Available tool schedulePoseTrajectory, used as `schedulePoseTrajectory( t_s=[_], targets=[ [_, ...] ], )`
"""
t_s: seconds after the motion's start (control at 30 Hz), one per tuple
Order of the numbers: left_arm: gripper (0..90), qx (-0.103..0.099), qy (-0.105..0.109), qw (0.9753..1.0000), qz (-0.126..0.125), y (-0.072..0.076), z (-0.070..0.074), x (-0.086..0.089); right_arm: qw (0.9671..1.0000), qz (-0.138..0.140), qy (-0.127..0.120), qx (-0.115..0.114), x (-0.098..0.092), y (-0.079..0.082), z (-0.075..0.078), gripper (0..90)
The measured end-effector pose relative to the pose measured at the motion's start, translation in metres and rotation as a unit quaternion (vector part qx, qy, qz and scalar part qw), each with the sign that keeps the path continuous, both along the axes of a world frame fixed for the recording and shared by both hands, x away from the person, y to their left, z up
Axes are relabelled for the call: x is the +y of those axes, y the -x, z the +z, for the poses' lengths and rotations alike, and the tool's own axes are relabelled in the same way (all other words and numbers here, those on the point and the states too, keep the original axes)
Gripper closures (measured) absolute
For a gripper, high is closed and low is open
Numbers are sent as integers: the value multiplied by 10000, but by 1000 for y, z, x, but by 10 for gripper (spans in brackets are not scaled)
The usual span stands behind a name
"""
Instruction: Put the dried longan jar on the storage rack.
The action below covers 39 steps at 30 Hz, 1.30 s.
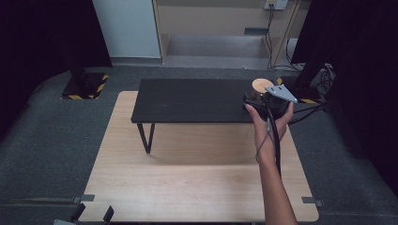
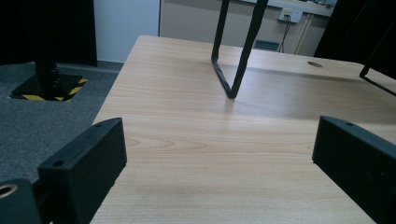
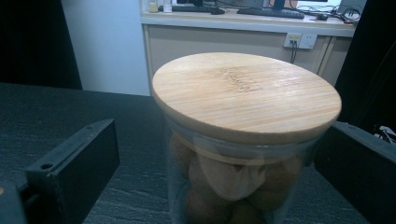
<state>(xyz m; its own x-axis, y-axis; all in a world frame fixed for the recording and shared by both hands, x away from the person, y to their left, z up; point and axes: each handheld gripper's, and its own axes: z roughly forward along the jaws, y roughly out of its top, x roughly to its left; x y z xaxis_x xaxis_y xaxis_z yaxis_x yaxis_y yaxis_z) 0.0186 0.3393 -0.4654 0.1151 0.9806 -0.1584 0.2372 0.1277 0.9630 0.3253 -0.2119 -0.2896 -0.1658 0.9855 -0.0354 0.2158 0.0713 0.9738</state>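
Jaws of my right gripper (image 3: 219, 186) stand wide apart, one on each side of the glass jar (image 3: 233, 182), neither visibly touching it, so I count that gripper as released and merely straddling the jar. From above, the right gripper (image 1: 271, 104) sits in a hand at the right end of the black shelf (image 1: 187, 100), and the jar's wooden lid (image 1: 262, 85) peeks out just beyond it, near the shelf's far right corner.

I judge the jar to be stiff, smooth and breakable, with some weight from the round brownish pieces packed inside. The lid (image 3: 246, 93) overhangs the wall and may simply rest there, so I would not lift by it. I would close on the glass body below the lid's rim, squarely and gently, since a slick wall could slide or tip under a skewed squeeze.

My left gripper (image 2: 219, 154) is also spread open with nothing between its jaws, low over the light wooden table (image 2: 210, 140) in front of the shelf's leg (image 2: 236, 51).
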Motion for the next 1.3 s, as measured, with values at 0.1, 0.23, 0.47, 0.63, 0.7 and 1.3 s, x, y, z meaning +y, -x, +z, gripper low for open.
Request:
schedulePoseTrajectory(
  t_s=[0.1,0.23,0.47,0.63,0.7,1.3],
  targets=[
    [16,-7,-3,10000,6,1,0,1,10000,3,23,-7,1,2,0,5],
    [16,-20,-3,10000,9,2,1,1,10000,-41,19,-38,0,6,0,8],
    [16,-36,-9,10000,-28,4,1,1,10000,-17,-85,-40,-8,16,-6,9],
    [16,-39,-2,10000,-20,5,1,0,9999,44,-91,-104,-10,29,-8,10],
    [16,-39,-12,10000,-29,5,2,-1,9998,74,-99,-131,-10,35,-10,10],
    [16,11,-134,9997,-190,-2,3,-8,9991,53,-98,-417,-9,134,-48,17]
  ],
)
